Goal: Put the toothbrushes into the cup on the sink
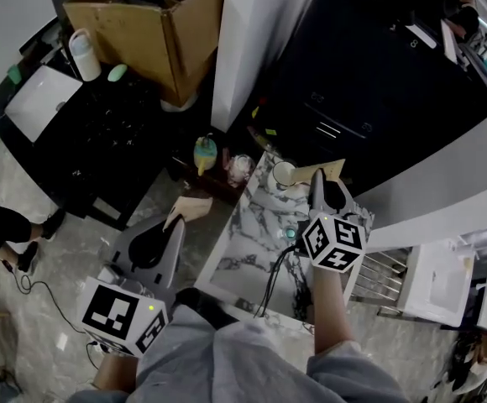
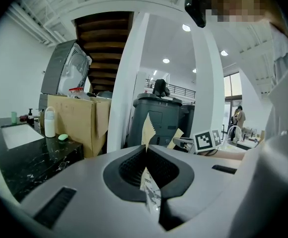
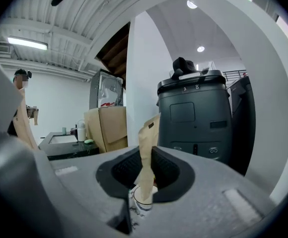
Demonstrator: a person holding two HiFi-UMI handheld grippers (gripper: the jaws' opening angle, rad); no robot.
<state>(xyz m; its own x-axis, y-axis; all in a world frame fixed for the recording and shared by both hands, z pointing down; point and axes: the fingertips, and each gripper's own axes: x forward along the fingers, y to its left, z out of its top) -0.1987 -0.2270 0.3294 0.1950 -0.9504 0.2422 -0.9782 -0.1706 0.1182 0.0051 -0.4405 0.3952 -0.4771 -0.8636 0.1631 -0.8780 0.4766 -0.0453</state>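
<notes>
Nearest me, low in the head view, is my left gripper (image 1: pixel 175 222). It sits off the near-left edge of the marble counter (image 1: pixel 243 246), well apart from the work. Its own view shows the jaws pressed together on the left toothbrush packet (image 2: pixel 147 129), a thin brown paper sleeve standing upright between the pads with a printed label at its lower end. I judge it is parked out there so the two tools don't crowd each other over one small target.

My right gripper (image 1: pixel 317 180) is out over the far end of the counter. Its jaws are clamped on the right toothbrush packet (image 3: pixel 147 150), gripped partway up its length so the bottom hangs free. That free end already dips inside the white cup (image 3: pixel 140 204), which stands on the marble directly below the pads. Holding the sleeve near vertical keeps it clear of the rim.

Whether the sleeve's foot touches the cup's floor I cannot tell. My read is that the first toothbrush is at the point of release and the second is not yet delivered. Letting go should be gentle, since a tall, light sleeve could tip the cup.
</notes>
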